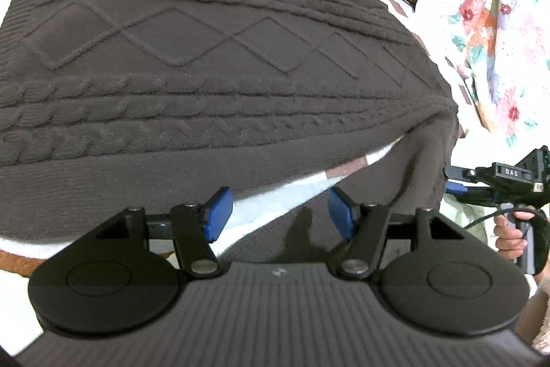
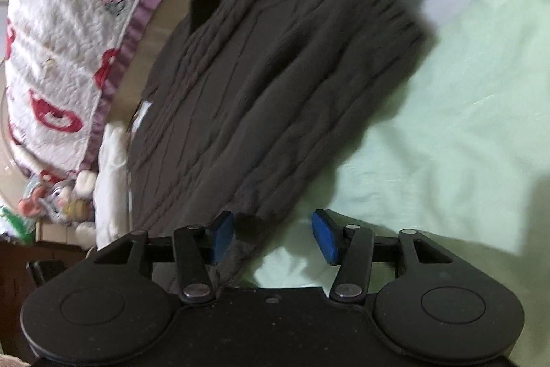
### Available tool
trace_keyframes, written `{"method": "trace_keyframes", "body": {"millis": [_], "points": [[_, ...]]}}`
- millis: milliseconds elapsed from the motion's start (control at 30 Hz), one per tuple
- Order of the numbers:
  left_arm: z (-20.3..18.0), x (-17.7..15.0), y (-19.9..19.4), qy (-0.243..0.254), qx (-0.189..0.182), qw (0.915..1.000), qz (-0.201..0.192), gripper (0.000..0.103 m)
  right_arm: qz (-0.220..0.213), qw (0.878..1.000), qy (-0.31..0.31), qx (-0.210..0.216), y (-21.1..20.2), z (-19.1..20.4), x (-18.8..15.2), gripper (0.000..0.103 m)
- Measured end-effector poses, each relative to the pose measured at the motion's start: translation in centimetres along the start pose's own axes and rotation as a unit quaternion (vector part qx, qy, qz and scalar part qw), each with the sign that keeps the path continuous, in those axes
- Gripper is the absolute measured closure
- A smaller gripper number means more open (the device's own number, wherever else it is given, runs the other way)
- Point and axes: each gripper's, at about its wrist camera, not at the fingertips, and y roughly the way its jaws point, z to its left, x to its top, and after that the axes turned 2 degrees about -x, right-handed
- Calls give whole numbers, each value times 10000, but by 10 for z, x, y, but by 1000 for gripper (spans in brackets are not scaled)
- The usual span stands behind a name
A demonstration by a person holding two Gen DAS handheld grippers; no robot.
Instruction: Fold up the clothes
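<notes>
A dark brown cable-knit sweater lies spread over a bed and fills most of the left wrist view, its braided ridges and diamond pattern running across the frame. Its ribbed hem sits at the upper left, and one sleeve hangs down toward the lower right of that frame, partly lifted off the bedding.

The left tool sits at the bottom centre of its view with its blue pads spread wide apart. Nothing is between them; pale bedding and a strip of sweater edge show in the gap. At the right edge of the same frame a hand grips the handle of the other tool.

In the right wrist view the sweater runs diagonally from the upper right down to the bottom centre, resting on a pale green sheet. The picture is blurred. The right tool is also wide open. A corner of the sweater reaches down to its left pad and appears to touch it, but the two pads are not closed on the fabric.

A white quilt with red bears fills the upper left of the right wrist view, and a flowered quilt occupies the upper right of the left wrist view.
</notes>
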Motion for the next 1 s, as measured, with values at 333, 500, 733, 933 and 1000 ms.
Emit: {"method": "trace_keyframes", "body": {"millis": [333,500,733,933,1000], "points": [[-14,-1,-8,532,-124,9984,-140,42,-1039,9901,-501,803,-22,25,-4,91],[-33,-8,-13,1049,-735,9917,-124,40,-1391,9779,-1234,954,-43,51,0,91],[-46,-16,-1,1306,-699,9886,261,39,-1814,9692,-1373,946,-47,59,33,91],[-43,-20,6,1257,-524,9896,472,37,-1842,9689,-1590,459,-27,71,55,91],[-39,-20,5,1207,-386,9907,498,37,-1791,9680,-1745,199,-17,75,60,91]]}}
